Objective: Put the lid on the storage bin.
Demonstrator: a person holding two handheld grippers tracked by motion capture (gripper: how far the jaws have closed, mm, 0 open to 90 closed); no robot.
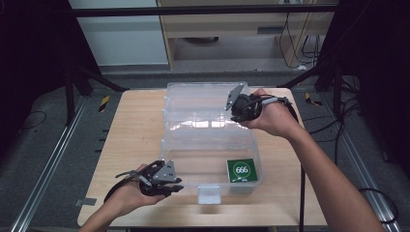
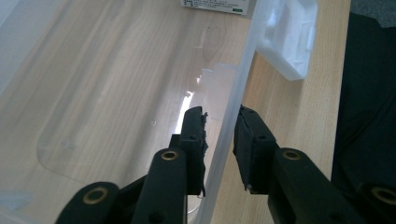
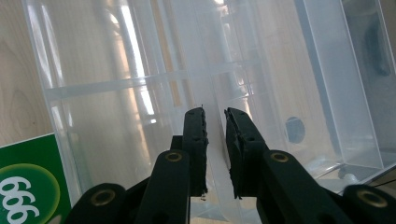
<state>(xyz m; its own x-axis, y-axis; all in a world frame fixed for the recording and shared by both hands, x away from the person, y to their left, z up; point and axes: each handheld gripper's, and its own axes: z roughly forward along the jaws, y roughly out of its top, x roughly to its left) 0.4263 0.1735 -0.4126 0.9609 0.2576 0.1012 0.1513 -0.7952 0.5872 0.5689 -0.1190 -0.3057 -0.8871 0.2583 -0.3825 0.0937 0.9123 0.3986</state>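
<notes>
A clear plastic box (image 1: 170, 145) stands on the wooden table with its lid (image 1: 203, 99) raised behind it. A green packet marked 666 (image 1: 241, 170) lies in the box's front right corner. My left gripper (image 1: 180, 184) is at the front left corner. In the left gripper view its jaws sit one on each side of the box's front wall (image 2: 243, 65), and the left gripper (image 2: 220, 121) is shut on it. My right gripper (image 1: 235, 115) is at the lid's right end, shut on the lid's edge (image 3: 215, 70). The green packet (image 3: 28, 182) lies low on the left in the right gripper view.
The box's white latch (image 1: 209, 194) sticks out over the table's front edge (image 1: 203, 223); the latch (image 2: 289, 37) also shows beyond the left jaws. Bare table lies left and right of the box. Dark frame posts and cables stand off the table's far corners.
</notes>
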